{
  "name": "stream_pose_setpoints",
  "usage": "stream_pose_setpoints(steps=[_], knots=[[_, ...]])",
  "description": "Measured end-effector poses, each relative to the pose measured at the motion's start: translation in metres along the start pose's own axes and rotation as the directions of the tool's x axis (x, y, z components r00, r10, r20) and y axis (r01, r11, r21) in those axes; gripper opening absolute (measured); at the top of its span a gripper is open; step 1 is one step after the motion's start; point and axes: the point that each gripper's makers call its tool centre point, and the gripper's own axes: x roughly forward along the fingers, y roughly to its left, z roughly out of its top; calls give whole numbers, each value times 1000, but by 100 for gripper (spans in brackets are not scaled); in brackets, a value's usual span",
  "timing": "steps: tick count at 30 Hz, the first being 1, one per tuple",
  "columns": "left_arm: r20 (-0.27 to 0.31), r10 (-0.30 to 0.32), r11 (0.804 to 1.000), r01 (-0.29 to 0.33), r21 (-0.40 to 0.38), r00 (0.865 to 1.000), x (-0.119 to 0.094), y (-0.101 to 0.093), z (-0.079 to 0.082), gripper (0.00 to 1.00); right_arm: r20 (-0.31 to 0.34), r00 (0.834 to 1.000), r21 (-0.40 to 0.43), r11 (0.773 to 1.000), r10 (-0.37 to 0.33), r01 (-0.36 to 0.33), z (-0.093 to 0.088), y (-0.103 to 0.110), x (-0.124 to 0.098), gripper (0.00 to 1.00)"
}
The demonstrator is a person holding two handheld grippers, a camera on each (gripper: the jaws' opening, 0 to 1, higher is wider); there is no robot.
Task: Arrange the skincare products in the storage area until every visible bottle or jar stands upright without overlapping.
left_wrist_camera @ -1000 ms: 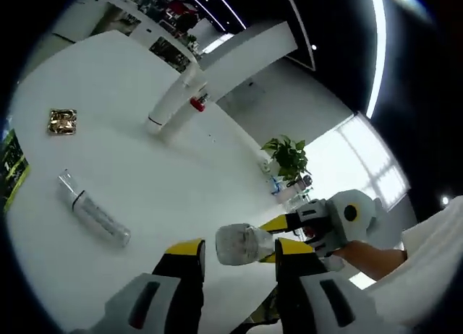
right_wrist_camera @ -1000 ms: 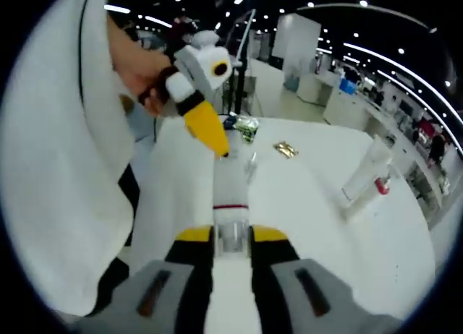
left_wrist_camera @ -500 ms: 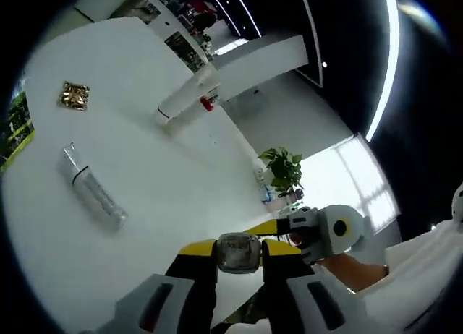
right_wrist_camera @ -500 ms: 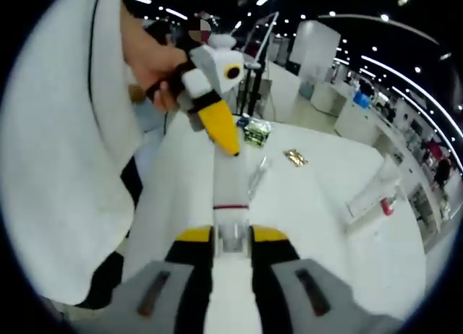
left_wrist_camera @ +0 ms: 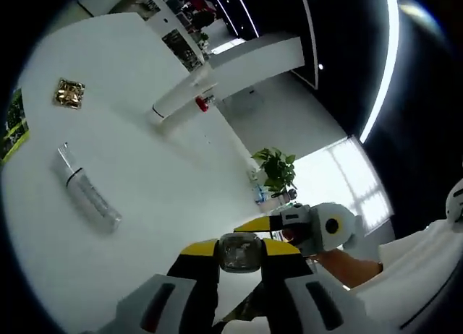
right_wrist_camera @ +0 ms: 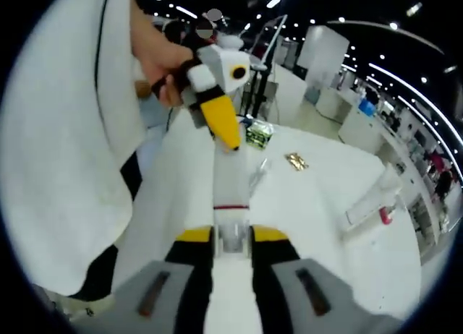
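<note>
bottle (right_wrist_camera: 231, 193) is pinched end to end: right gripper (right_wrist_camera: 231, 241) on one end, left gripper (left_wrist_camera: 239, 253) on the other. likely light, stiff, slick plastic; grip the body. clear bottle (left_wrist_camera: 88, 198) lies mid-table (left_wrist_camera: 166, 204).

Far end of held bottle (right_wrist_camera: 231, 197) hidden behind left gripper (right_wrist_camera: 230, 142) yellow jaw in right gripper view; near end (left_wrist_camera: 240, 252) mostly covered by jaws in left gripper view. Green packet (left_wrist_camera: 13, 128) cut off by picture edge, print too small to read. Gold sachet (right_wrist_camera: 295, 160) label too small to tell
</note>
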Motion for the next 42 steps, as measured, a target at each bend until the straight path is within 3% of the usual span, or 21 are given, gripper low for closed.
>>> stream_pose_setpoints(steps=[3,10,15,23,27,29,32,34,36,37,38,41,42], knots=[[-28,-6,1000,7,10,1000,0,4,-2,22,-7,1000,-7,1000,6,-6,-1,1,2,17],[8,-17,999,18,-35,1000,-3,4,-1,23,12,1000,-17,1000,5,-5,5,1,2,17],[-3,-16,998,16,-57,1000,-2,5,-4,23,3,1000,-43,999,9,-9,6,3,4,17],[-1,-15,999,15,-31,1000,-7,2,-3,21,13,1000,-32,999,7,-7,10,5,5,18],[6,-3,999,3,-41,1000,-7,5,-4,21,30,1000,36,999,6,-7,12,6,6,22],[12,1,999,-1,-48,1000,-7,5,-5,21,43,999,149,989,-5,-2,13,4,7,30],[40,-6,998,9,-60,999,-9,6,-2,21,57,998,231,973,-10,-3,12,3,7,34],[58,-7,998,11,-60,998,-11,6,1,21,78,997,353,935,-11,-17,10,3,8,41],[111,-10,999,15,-49,994,-15,5,10,21,109,994,533,846,-24,-38,6,0,8,54],[132,-15,999,20,-36,991,-16,4,13,21,137,990,620,783,-35,-58,6,-1,8,58],[156,-34,999,37,-17,987,-19,1,18,21,160,986,672,737,-44,-76,6,-3,7,61],[210,-75,997,71,27,975,-23,-8,28,21,247,966,805,571,-78,-160,11,-5,4,61],[227,-85,996,79,38,970,-24,-10,32,21,275,957,862,464,-93,-202,13,-5,3,62]])
